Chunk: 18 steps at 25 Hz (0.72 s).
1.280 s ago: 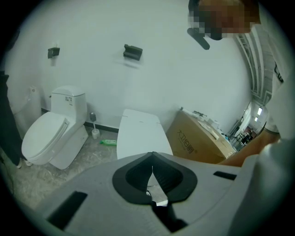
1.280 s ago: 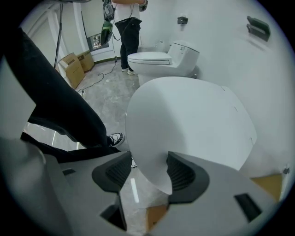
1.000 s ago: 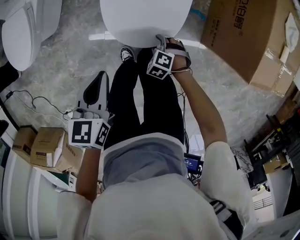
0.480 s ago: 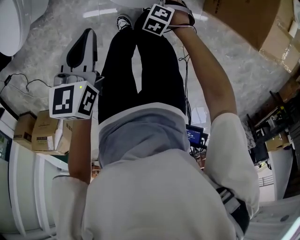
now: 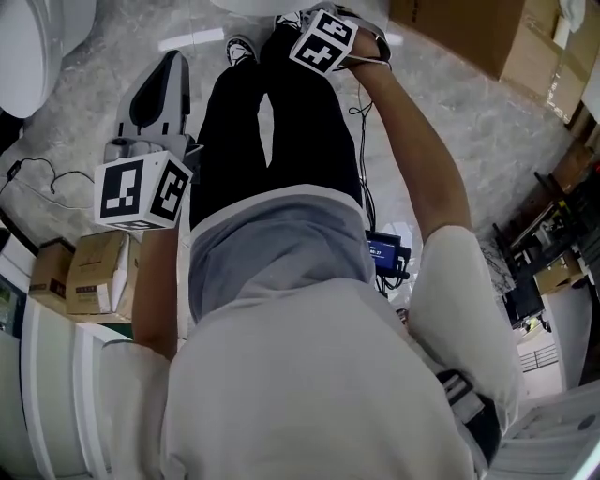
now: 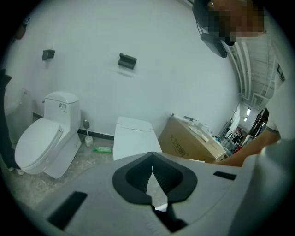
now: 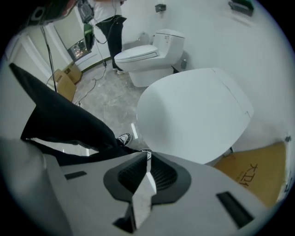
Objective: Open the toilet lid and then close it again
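The white toilet lid [image 7: 193, 115] lies down flat and fills the middle of the right gripper view. My right gripper [image 7: 147, 156] hangs just off its front edge, pointing steeply down. Its jaws have just been closing and now meet with nothing between them. In the head view only its marker cube [image 5: 323, 42] shows, at the top, beside a sliver of the lid [image 5: 246, 4]. My left gripper [image 5: 173, 58] is held out to the left, away from the toilet. Its jaws [image 6: 152, 159] are shut and empty.
The person's dark trouser legs [image 5: 281, 122] and shoes stand right before the bowl. A second toilet [image 6: 41, 143] stands to the left, with a brush [image 6: 87, 138] and a green bottle [image 6: 102, 149] beside it. Cardboard boxes [image 5: 525, 47] lie at the right, small boxes [image 5: 89, 272] and cables at the left.
The right gripper was at the lid's front rim and has since lifted away. The lid has slid almost out of the head view's top. The left gripper has risen slightly.
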Motion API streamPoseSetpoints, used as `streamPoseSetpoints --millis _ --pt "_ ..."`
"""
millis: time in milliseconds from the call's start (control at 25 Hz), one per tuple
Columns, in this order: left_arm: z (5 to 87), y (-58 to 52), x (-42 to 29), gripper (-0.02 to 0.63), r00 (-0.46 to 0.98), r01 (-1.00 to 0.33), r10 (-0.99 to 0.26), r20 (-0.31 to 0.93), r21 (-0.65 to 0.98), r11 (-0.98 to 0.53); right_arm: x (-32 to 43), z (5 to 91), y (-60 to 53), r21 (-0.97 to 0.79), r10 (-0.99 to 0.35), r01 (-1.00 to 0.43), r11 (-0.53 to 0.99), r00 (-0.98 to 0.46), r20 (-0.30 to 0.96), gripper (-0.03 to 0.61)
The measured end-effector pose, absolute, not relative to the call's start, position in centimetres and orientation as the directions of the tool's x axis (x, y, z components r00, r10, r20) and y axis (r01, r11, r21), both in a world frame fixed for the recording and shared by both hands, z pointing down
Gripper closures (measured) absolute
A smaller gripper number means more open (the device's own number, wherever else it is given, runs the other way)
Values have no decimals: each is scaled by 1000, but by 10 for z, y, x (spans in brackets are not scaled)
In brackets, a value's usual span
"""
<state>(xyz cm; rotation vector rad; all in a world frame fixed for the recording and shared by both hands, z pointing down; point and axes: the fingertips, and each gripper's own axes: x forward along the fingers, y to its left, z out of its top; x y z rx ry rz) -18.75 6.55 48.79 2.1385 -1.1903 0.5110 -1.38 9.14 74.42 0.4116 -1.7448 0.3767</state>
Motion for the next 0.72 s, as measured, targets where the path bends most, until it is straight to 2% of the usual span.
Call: streamPoseSetpoints --millis 200,400,720 --pt "456 58 -182 607 527 -850 -628 572 337 -406 1 700 72 -60 -134 -634 771 -254 958 560" --pt "421 47 -175 607 563 -826 -634 531 351 -441 14 654 56 -107 -234 -798 594 -298 925 566" --pt "370 33 -168 607 615 -789 -629 476 376 -487 37 564 35 -109 -428 -899 424 -305 851 568"
